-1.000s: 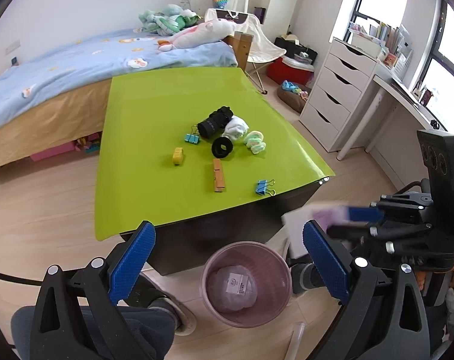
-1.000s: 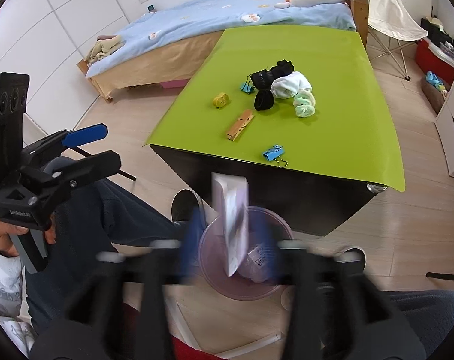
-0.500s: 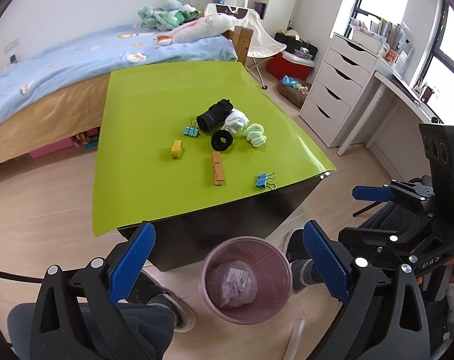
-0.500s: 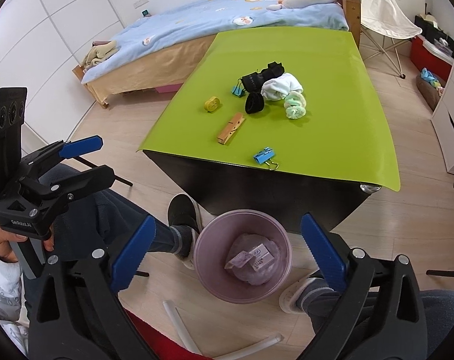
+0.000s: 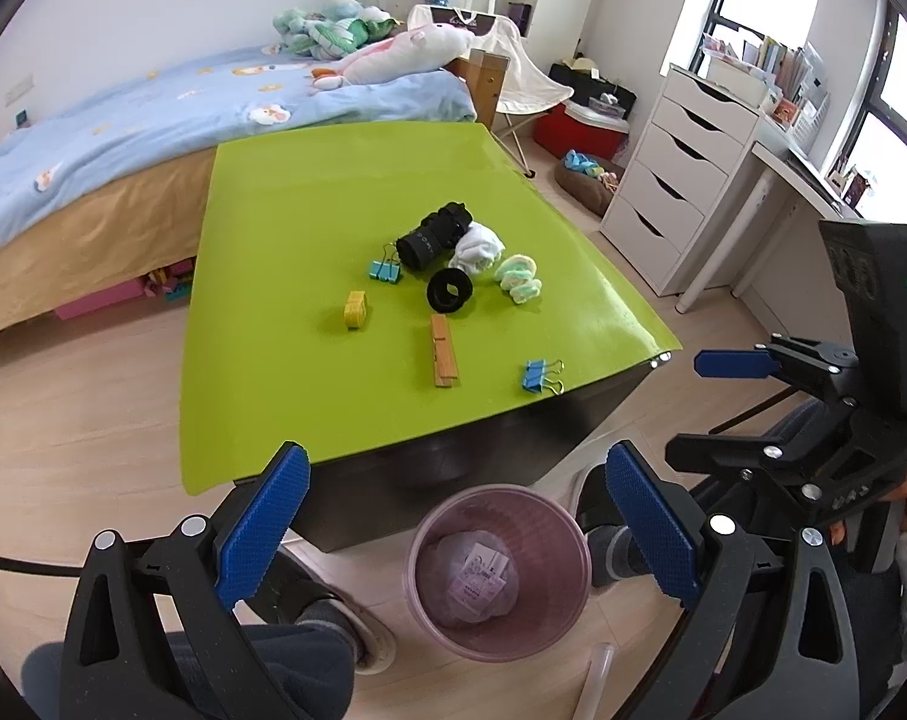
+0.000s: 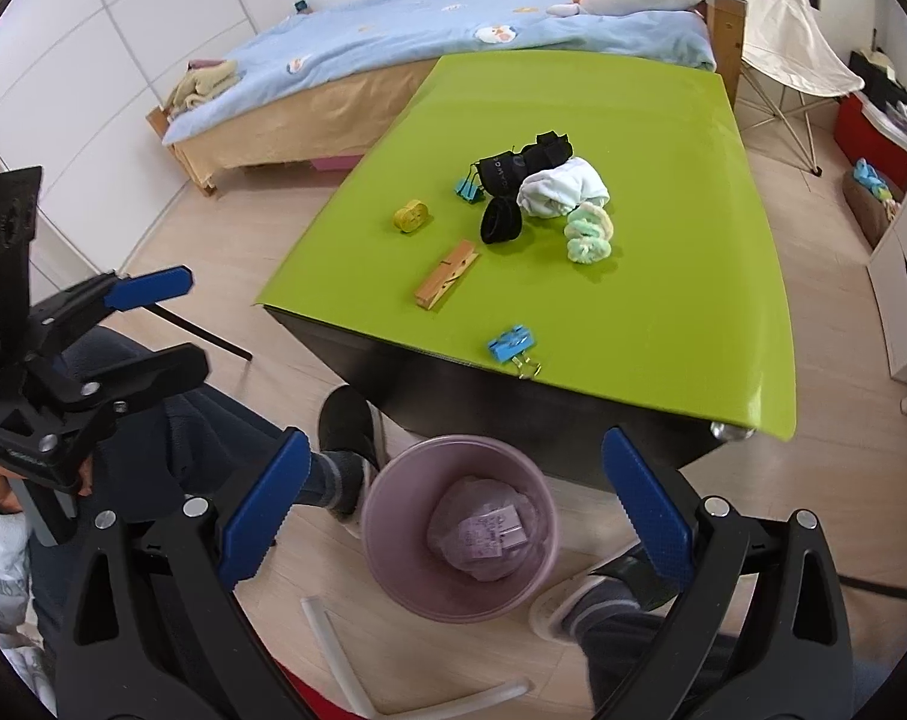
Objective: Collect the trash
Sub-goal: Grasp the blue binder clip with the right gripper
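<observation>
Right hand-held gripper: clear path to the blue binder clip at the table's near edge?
Probably yes. The right hand-held gripper is open and empty above the bin; the blue binder clip lies alone at the near edge of the table, nothing between.

A home bedroom: bed, plush toys, white drawers.

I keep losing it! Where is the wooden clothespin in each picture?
Left wrist view: wooden clothespin lies middle of the picture, on the green table.
Right wrist view: clothespin sits left of centre.
Shared landmark: the black ring just beyond it.
</observation>
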The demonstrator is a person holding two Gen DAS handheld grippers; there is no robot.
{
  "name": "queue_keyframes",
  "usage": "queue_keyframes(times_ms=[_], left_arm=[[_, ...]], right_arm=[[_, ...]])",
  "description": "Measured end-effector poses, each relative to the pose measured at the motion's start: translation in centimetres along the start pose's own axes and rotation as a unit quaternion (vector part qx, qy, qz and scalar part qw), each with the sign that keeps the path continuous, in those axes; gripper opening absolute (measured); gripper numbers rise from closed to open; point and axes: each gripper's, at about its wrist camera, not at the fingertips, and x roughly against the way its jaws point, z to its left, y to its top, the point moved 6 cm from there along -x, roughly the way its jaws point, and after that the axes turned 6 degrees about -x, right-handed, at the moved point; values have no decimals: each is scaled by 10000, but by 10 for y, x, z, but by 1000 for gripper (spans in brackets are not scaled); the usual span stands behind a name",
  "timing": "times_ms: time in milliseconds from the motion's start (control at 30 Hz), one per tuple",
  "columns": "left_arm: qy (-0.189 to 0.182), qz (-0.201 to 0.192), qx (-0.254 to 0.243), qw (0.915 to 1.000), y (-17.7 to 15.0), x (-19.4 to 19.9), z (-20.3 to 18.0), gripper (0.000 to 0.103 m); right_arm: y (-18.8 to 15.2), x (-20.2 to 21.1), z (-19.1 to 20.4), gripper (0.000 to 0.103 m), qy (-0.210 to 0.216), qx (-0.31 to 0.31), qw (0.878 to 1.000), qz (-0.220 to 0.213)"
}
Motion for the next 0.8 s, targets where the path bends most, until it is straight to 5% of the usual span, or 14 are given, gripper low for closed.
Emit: queue_keyframes(times_ms=[567,800], left_arm=[[-50,50,147,9999,4,-9,13,95],[-94,59,181,9998,3,-11,15,95]], right_arm=[[36,-75,-8,96,-211,1440,9856,865],[31,-95,-8,61,-198,1826,9751,1241]])
